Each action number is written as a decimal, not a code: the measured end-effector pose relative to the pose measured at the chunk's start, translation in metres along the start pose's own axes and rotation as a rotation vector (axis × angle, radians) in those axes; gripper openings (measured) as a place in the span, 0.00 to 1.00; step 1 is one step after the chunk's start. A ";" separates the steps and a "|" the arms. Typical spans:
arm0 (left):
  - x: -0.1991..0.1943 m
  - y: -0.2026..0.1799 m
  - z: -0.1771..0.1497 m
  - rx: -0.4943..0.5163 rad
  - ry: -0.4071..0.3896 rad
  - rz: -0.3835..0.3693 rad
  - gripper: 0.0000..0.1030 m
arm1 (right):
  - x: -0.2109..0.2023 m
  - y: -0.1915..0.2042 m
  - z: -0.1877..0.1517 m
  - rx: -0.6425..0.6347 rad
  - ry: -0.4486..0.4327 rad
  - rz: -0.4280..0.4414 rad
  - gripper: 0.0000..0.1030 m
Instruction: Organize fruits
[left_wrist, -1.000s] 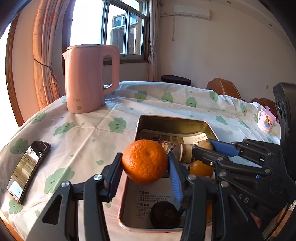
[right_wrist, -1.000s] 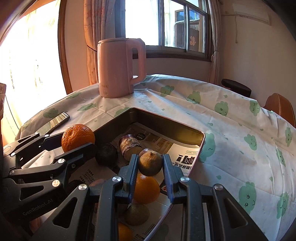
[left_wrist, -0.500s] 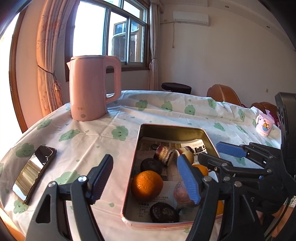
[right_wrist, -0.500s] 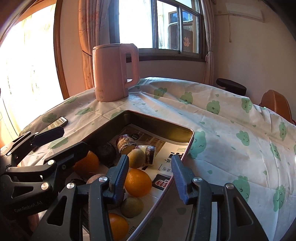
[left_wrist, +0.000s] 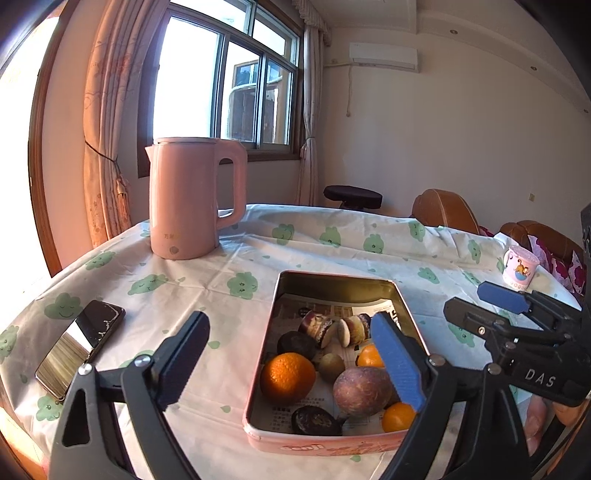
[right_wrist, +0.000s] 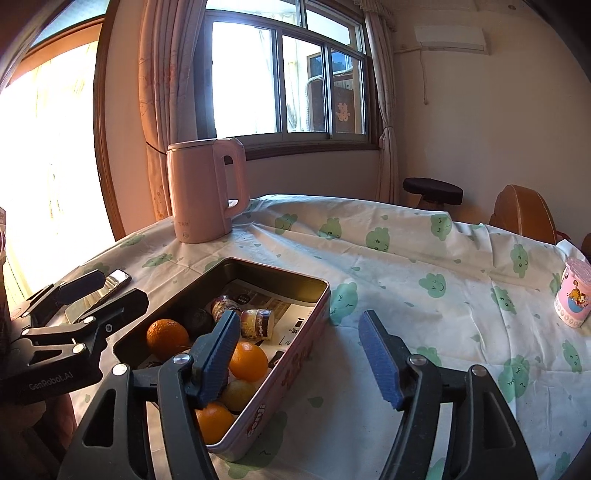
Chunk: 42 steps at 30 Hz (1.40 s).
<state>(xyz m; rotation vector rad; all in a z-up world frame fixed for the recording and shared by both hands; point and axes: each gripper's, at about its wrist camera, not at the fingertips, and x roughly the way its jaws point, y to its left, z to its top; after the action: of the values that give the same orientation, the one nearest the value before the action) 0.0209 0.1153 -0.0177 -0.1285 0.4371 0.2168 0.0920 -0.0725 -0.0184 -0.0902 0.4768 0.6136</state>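
Observation:
A pink metal tin (left_wrist: 321, 445) (right_wrist: 295, 354) lined with newspaper holds several fruits: an orange (left_wrist: 287, 376) (right_wrist: 167, 338), a purple passion fruit (left_wrist: 362, 391), a kiwi (left_wrist: 331, 365), dark round fruits (left_wrist: 295, 343), smaller oranges (left_wrist: 397, 417) (right_wrist: 248, 361) and wrapped pieces (left_wrist: 317, 326) (right_wrist: 256, 323). My left gripper (left_wrist: 291, 362) is open and empty, raised above the tin's near end. My right gripper (right_wrist: 299, 362) is open and empty, raised over the tin's right rim. Each gripper shows in the other's view (left_wrist: 491, 306) (right_wrist: 96, 295).
A pink kettle (left_wrist: 192, 199) (right_wrist: 203, 192) stands at the back left of the table. A phone (left_wrist: 79, 347) lies at the left edge. A small pink cup (left_wrist: 519, 267) (right_wrist: 572, 299) stands at the right. Chairs stand behind the table.
My left gripper let the orange go into the tin and my right let the kiwi go; both opened wide and have risen and pulled back from the tin.

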 end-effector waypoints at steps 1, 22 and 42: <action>0.000 -0.001 0.000 0.001 -0.002 0.001 0.89 | -0.002 0.000 0.000 0.001 -0.005 -0.001 0.66; -0.006 -0.008 0.004 0.012 -0.008 0.004 0.89 | -0.016 -0.005 0.001 0.009 -0.041 0.002 0.67; -0.011 -0.017 0.004 0.049 -0.044 0.011 1.00 | -0.021 -0.012 -0.001 0.020 -0.055 -0.018 0.67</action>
<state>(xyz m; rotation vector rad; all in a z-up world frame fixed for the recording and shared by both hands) 0.0168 0.0974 -0.0080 -0.0731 0.3988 0.2189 0.0841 -0.0937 -0.0102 -0.0585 0.4288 0.5924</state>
